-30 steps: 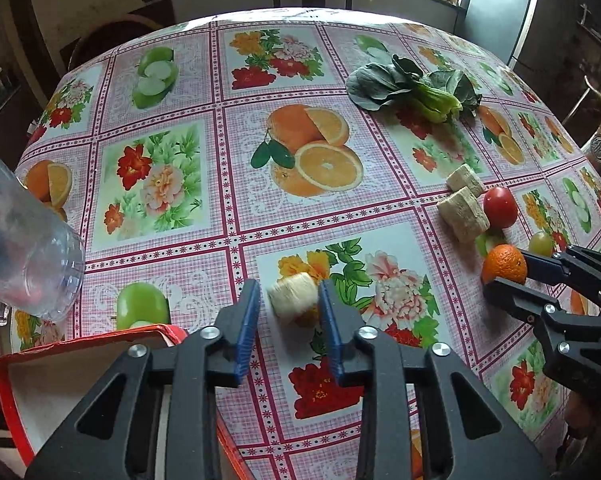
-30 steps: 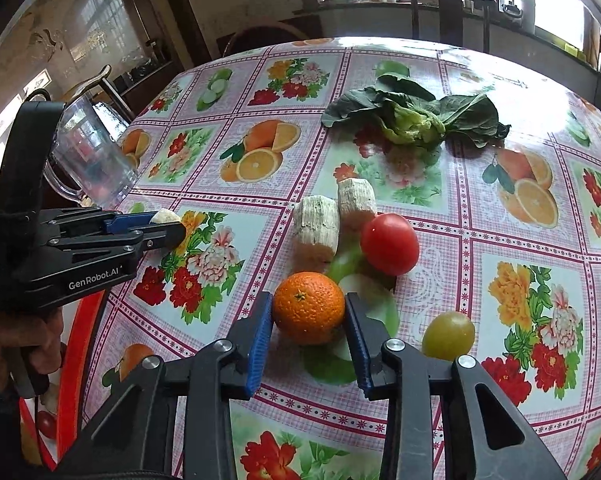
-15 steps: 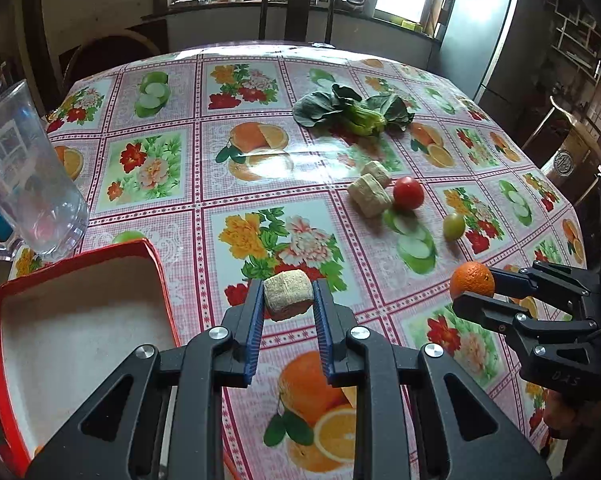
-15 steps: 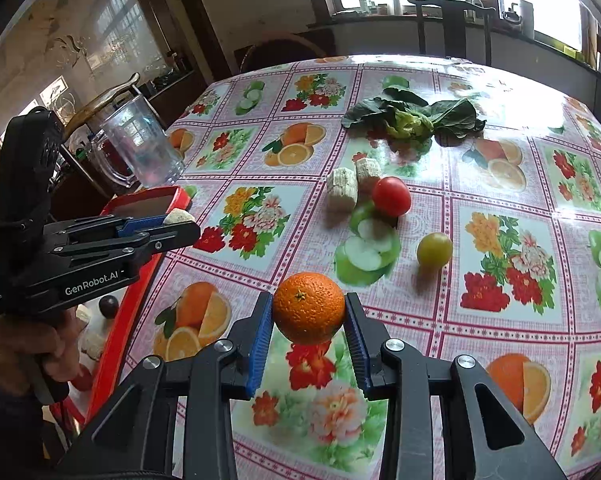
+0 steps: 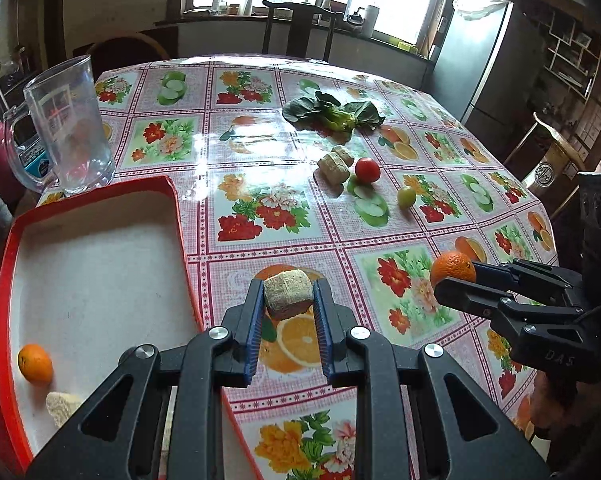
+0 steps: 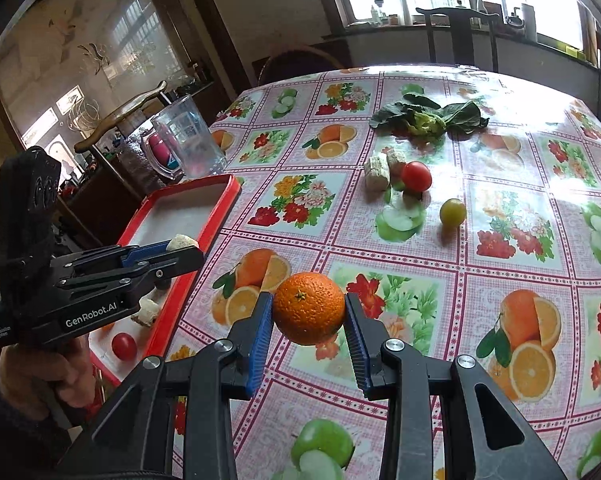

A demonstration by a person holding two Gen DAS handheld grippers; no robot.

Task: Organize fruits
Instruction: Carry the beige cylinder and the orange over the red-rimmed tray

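My left gripper (image 5: 288,296) is shut on a pale beige chunk (image 5: 288,290), held above the tablecloth just right of the red tray (image 5: 180,216). My right gripper (image 6: 308,312) is shut on an orange (image 6: 308,308), held in the air over the near part of the table. In the right wrist view the left gripper (image 6: 184,250) hangs over the tray's rim (image 6: 220,216). The tray holds an orange (image 5: 35,363), a beige chunk (image 5: 62,404) and a red tomato (image 6: 123,346). The table carries two beige chunks (image 5: 334,166), a red tomato (image 5: 367,170) and a small green fruit (image 5: 406,197).
A clear plastic jug (image 5: 70,132) stands behind the tray at the table's left edge. Leafy greens (image 5: 332,114) lie farther back. A person's hand (image 6: 40,372) grips the left tool. Chairs and a windowsill stand beyond the table.
Both grippers have lifted off the table and drawn back toward its near edge, the left carrying the beige chunk toward the tray and the right carrying the orange. The tray's inside has come into view.
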